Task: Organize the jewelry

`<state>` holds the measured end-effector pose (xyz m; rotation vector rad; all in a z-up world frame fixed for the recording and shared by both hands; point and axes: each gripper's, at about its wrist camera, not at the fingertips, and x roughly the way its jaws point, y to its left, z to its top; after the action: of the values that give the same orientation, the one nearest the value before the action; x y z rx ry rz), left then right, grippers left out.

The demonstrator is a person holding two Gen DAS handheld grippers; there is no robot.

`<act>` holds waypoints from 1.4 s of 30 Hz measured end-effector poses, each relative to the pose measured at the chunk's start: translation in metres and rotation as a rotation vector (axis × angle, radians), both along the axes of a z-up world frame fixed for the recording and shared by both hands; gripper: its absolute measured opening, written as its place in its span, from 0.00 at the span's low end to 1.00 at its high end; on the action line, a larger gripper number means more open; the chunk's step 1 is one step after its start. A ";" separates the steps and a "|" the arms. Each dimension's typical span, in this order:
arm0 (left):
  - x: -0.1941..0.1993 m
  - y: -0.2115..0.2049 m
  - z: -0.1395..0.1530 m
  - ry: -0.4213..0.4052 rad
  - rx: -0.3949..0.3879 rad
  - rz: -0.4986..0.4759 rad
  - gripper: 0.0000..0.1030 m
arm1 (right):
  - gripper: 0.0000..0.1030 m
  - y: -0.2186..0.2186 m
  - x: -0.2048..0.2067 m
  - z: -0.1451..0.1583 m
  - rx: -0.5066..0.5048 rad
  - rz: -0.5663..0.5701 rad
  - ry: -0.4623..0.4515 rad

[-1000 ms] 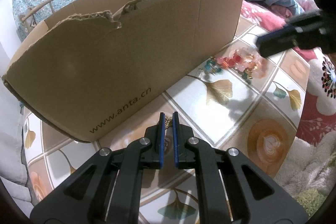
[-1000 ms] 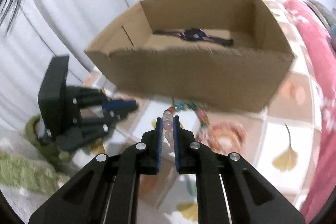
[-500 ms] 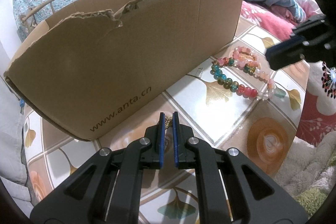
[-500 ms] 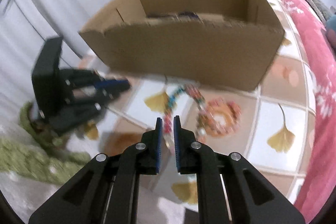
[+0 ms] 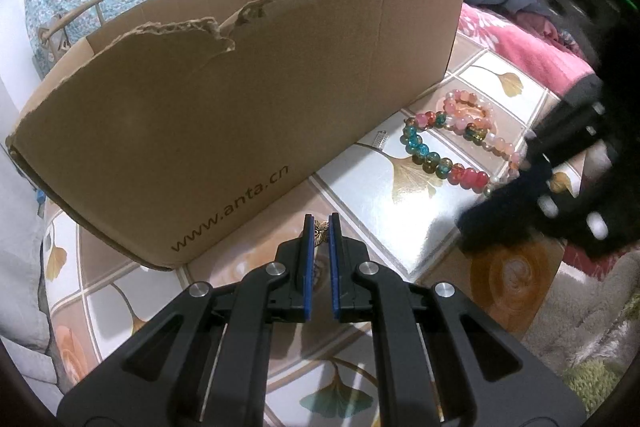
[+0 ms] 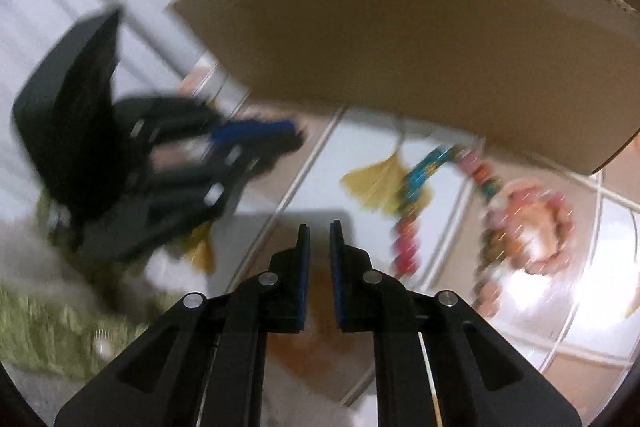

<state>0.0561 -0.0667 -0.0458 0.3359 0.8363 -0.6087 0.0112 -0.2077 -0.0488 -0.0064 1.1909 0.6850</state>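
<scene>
My left gripper [image 5: 320, 227] is shut on a small gold ornament [image 5: 320, 231], held just above the tiled cloth in front of the cardboard box [image 5: 240, 99]. A strand of teal, red and amber beads [image 5: 432, 157] lies stretched out on the cloth to the right, next to a coiled pink bead bracelet [image 5: 468, 111]. My right gripper [image 6: 319, 227] is blurred and low over the cloth. Its jaws are shut, with nothing visible between them. The bead strand [image 6: 412, 211] lies just right of its tips. In the left wrist view, this gripper [image 5: 476, 223] covers the strand's near end.
The box [image 6: 420, 47] has a torn front rim and stands close behind both grippers. A small silver charm [image 5: 380, 139] lies by its base. A green shaggy rug [image 5: 592, 379] borders the cloth at the near right, with a pink blanket [image 5: 520, 51] and blue pillow beyond.
The bunched beads under my right gripper got drawn out into a line on the cloth. My right gripper then sank towards the cloth, no bead between its tips now. My left gripper stayed still.
</scene>
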 end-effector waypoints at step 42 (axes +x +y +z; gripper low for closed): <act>-0.002 0.010 -0.001 -0.005 -0.015 -0.001 0.06 | 0.09 -0.106 0.000 0.082 0.302 -0.311 -0.156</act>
<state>0.0542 -0.0571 -0.0464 0.3241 0.8265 -0.6145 0.0112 -0.3138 0.0329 0.3657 0.9047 0.5714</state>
